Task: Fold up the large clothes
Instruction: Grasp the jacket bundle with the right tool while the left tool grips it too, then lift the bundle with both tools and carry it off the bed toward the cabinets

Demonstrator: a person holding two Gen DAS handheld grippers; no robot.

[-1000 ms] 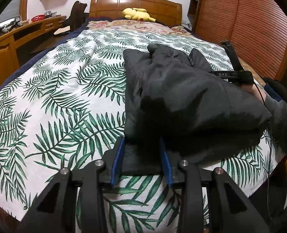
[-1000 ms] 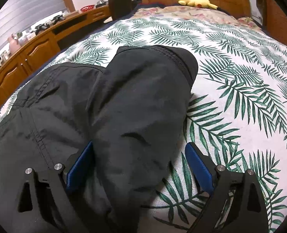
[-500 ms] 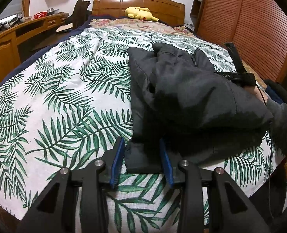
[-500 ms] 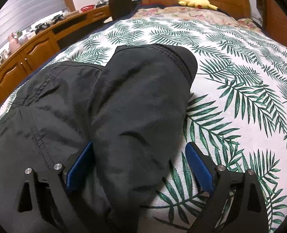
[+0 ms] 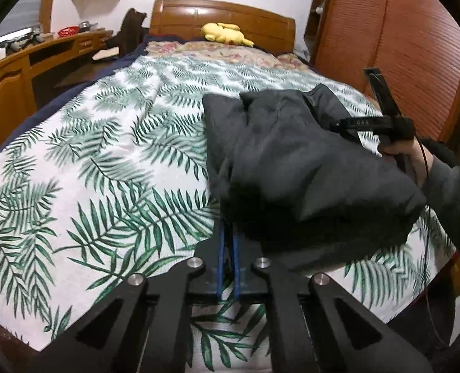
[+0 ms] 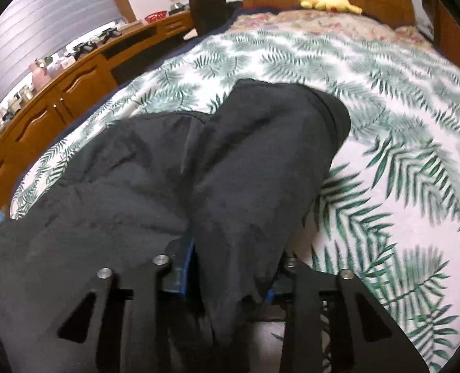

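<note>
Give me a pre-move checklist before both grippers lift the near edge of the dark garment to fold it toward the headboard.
1. Left gripper shut on the dark garment: ok, jaws nearly together at its near left corner.
2. Right gripper shut on the garment: ok by the look of it, fabric bunched between the jaws, though cloth covers the right jaw.
3. Both holds on the same layer: cannot tell, the folds hide the edges.
4. Garment lying flat: not ok, it is rumpled and puffed up in the middle.
5. Fold path over the leaf-print bedspread: ok, only the yellow plush toy sits far off at the headboard.
</note>
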